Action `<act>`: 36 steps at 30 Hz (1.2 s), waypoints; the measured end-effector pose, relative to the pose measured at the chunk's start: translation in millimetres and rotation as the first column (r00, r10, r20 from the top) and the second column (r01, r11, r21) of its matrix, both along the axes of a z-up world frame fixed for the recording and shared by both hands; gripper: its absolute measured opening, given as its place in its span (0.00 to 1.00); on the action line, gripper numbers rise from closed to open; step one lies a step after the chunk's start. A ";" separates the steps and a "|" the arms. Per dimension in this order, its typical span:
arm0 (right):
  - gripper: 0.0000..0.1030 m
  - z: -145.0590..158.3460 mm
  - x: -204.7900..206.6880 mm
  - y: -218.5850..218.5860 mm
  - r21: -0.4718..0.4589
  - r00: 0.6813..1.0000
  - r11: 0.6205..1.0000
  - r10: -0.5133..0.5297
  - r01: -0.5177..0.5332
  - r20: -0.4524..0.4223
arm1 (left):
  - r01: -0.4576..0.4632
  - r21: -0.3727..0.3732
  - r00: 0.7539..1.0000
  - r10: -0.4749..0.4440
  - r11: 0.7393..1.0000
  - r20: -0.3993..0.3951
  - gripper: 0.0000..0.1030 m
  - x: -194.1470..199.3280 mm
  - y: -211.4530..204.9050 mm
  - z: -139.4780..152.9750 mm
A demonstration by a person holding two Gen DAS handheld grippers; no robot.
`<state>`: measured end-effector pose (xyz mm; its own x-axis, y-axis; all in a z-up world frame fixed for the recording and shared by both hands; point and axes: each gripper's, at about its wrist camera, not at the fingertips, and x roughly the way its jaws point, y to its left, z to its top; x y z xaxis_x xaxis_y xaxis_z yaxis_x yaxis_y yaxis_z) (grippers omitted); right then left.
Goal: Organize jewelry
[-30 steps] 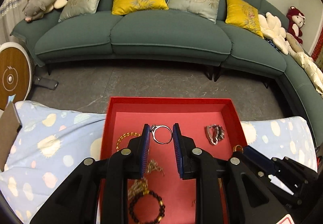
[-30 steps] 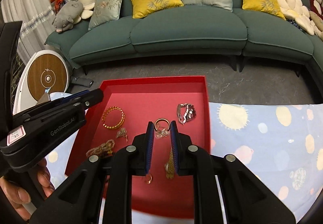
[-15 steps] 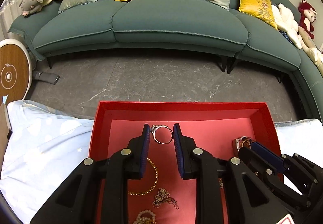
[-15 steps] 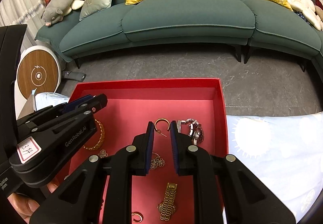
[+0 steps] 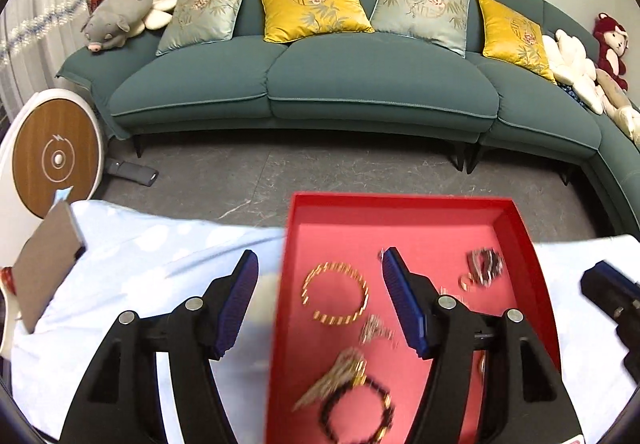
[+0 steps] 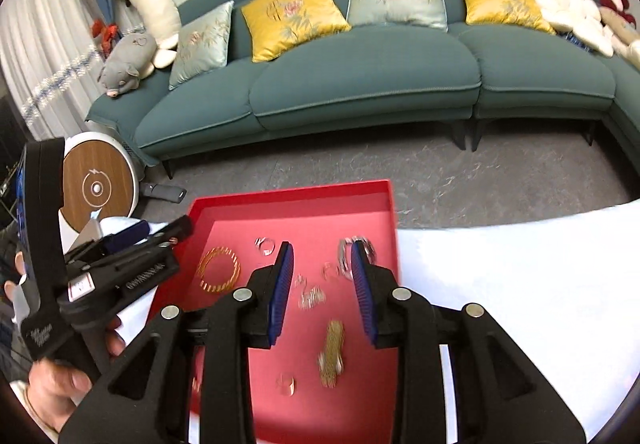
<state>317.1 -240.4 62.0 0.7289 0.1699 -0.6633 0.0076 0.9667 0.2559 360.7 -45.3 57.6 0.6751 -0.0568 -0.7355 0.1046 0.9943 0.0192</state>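
Observation:
A red tray (image 5: 400,203) (image 6: 296,199) on a pale blue cloth holds loose jewelry. In it lie a gold bangle (image 5: 335,296) (image 6: 219,268), a silver ring (image 6: 265,245), a dark bead bracelet (image 5: 356,412), a silver chain bracelet (image 5: 485,263) (image 6: 345,258), a gold watch (image 6: 331,354) and small earrings (image 6: 312,298). My left gripper (image 5: 318,298) is open and empty, straddling the tray's left wall. My right gripper (image 6: 322,276) is open and empty above the tray's right half.
A teal sofa (image 5: 320,91) with cushions stands behind grey floor. A round wood-faced appliance (image 5: 54,159) and a brown card (image 5: 48,268) are at the left. The cloth-covered table (image 6: 520,284) extends right of the tray. A hand (image 6: 52,384) holds the left gripper's handle.
Both grippers have opened and pulled back. The left let go of the silver ring, the right let go of the gold hoop earring; both now lie in the tray.

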 end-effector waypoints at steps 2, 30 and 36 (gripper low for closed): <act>0.31 10.7 -21.6 -2.8 0.001 1.000 1.000 0.005 -0.006 0.005 | 0.003 0.012 1.000 -0.003 1.000 0.000 0.61 -22.6 8.3 6.8; 0.61 25.1 -193.2 51.7 -0.189 0.995 0.979 -0.062 0.075 0.074 | -0.035 -0.050 0.999 0.033 0.998 -0.032 0.73 -196.7 31.9 3.3; 0.67 6.6 -182.0 45.9 -0.182 0.995 0.978 -0.094 0.098 0.030 | -0.045 -0.028 0.997 0.043 0.999 -0.069 0.73 -185.0 30.7 -13.2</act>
